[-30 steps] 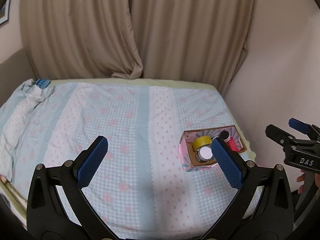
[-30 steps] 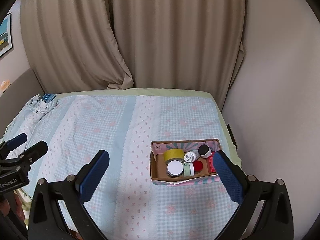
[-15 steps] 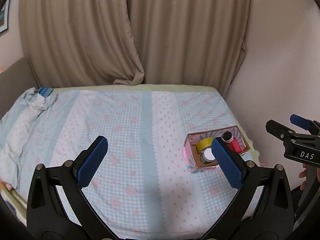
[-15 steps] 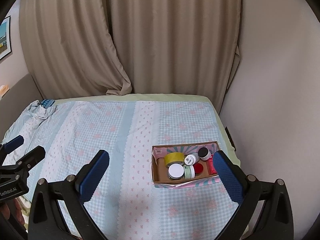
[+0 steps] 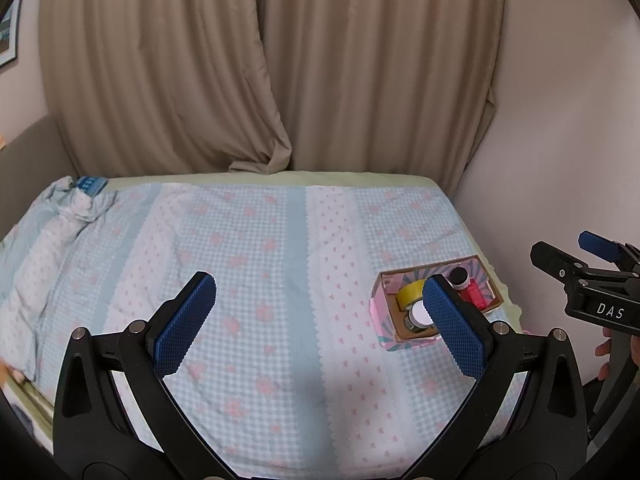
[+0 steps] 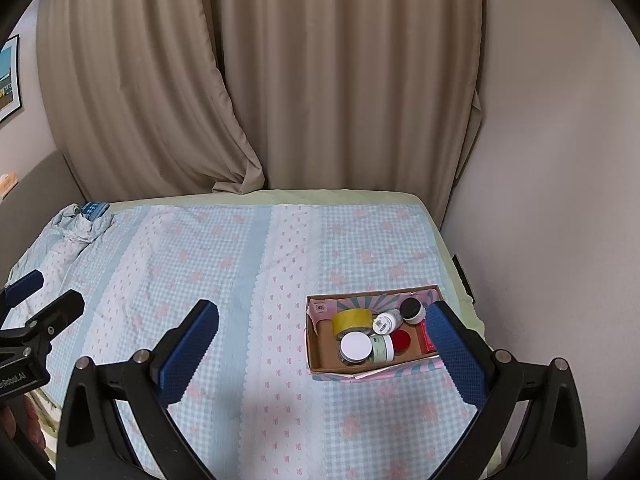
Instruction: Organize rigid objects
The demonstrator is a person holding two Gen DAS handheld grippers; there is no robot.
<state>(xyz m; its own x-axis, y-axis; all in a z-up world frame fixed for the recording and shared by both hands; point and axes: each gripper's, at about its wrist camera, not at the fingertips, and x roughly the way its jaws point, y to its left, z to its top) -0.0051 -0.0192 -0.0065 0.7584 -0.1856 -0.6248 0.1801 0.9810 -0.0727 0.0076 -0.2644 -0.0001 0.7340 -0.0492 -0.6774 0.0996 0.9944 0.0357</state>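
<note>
A small cardboard box (image 6: 320, 354) (image 5: 386, 322) sits on the bed near its right edge. It holds a yellow tape roll (image 6: 351, 321) (image 5: 410, 291), a white-lidded jar (image 6: 355, 346) (image 5: 420, 312), a pale green jar (image 6: 382, 349), a small white bottle (image 6: 386, 321), a black-capped jar (image 6: 413, 309) (image 5: 459, 276) and red items (image 6: 401, 340) (image 5: 474, 296). My left gripper (image 5: 320, 324) is open and empty, held well above the bed. My right gripper (image 6: 322, 346) is open and empty, above the bed with the box near its right finger.
The bed (image 6: 224, 264) has a blue checked cover with pink flowers. A rumpled cloth and a blue item (image 6: 94, 209) lie at the far left corner. Beige curtains (image 6: 280, 80) hang behind. A wall (image 6: 540, 200) runs along the bed's right side.
Both grippers have drawn back and up, so the bed and box look smaller and lower. Both stay open and empty.
</note>
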